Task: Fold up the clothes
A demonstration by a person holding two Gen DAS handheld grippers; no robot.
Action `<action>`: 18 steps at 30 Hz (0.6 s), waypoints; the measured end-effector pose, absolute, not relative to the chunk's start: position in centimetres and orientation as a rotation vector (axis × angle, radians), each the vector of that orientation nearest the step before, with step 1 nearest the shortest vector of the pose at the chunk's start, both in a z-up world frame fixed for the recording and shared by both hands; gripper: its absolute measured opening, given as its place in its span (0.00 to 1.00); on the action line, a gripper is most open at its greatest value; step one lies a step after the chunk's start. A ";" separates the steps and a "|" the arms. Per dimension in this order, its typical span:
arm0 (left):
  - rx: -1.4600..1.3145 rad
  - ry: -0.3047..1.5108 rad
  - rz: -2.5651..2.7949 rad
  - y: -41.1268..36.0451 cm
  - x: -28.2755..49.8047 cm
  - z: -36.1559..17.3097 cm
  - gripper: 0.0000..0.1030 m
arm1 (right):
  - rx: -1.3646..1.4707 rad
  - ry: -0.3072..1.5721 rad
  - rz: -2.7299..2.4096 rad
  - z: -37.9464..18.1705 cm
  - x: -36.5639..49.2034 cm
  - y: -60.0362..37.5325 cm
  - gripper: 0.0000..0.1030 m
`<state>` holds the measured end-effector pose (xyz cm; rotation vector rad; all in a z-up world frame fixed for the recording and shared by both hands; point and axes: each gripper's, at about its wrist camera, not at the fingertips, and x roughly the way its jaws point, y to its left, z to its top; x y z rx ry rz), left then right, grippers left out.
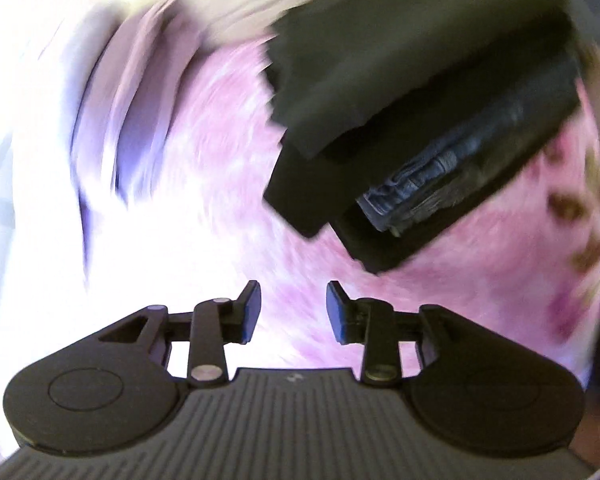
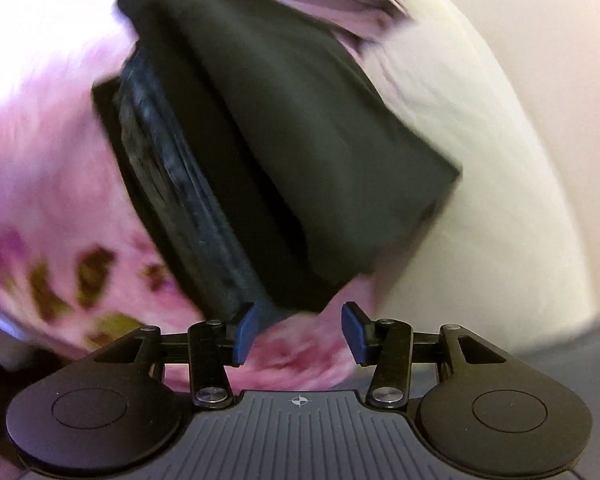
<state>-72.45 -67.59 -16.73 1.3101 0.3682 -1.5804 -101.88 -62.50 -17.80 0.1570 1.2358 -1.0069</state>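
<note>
left tongs (image 1: 293, 312): tilted steeply down, parted, nothing between | right tongs (image 2: 298, 332): angled down, parted, empty, just at garment's corner | folded black garment (image 2: 284, 132): lying on pink floral bedspread (image 2: 40, 168)

Matt black cloth garment (image 2: 300, 128) on fuzzy pink blanket (image 1: 228, 184).

A: Both views are smeared with motion blur; the pink floral cover (image 1: 228, 168) swirls, blown out to white at the left view's lower left.

B: The dark folded garment (image 2: 300, 128) shows little detail. The blue-padded fingers (image 1: 249, 312) stay sharp, and the fisheye bends every edge.
</note>
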 end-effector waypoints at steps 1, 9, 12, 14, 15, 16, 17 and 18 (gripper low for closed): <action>1.261 0.443 -1.560 -67.1 -72.2 -16.5 0.40 | 0.252 1.194 -1.038 -17.4 -102.2 -62.4 0.47; 1.037 0.675 -1.614 -63.1 -72.2 -13.6 0.66 | 0.740 0.857 -1.225 -13.7 -102.1 -59.5 0.61; 1.023 0.693 -1.681 -60.9 -72.1 -12.3 0.73 | 0.776 0.780 -1.309 -12.1 -101.1 -56.8 0.73; 1.033 0.677 -1.735 -58.9 -71.9 -11.6 0.78 | 0.789 0.749 -1.364 -11.3 -100.0 -54.7 0.76; 1.033 0.662 -1.758 -57.8 -71.8 -11.3 0.80 | 0.797 0.735 -1.388 -11.1 -99.5 -53.5 0.76; 1.027 0.656 -1.772 -56.9 -71.5 -11.0 0.81 | 0.804 0.720 -1.406 -10.8 -98.7 -52.2 0.76; 1.019 0.652 -1.784 -56.0 -71.1 -10.6 0.83 | 0.807 0.707 -1.422 -10.5 -97.9 -50.9 0.77; 1.007 0.673 -1.790 -55.2 -70.5 -10.2 0.86 | 0.808 0.698 -1.436 -10.1 -97.2 -49.6 0.77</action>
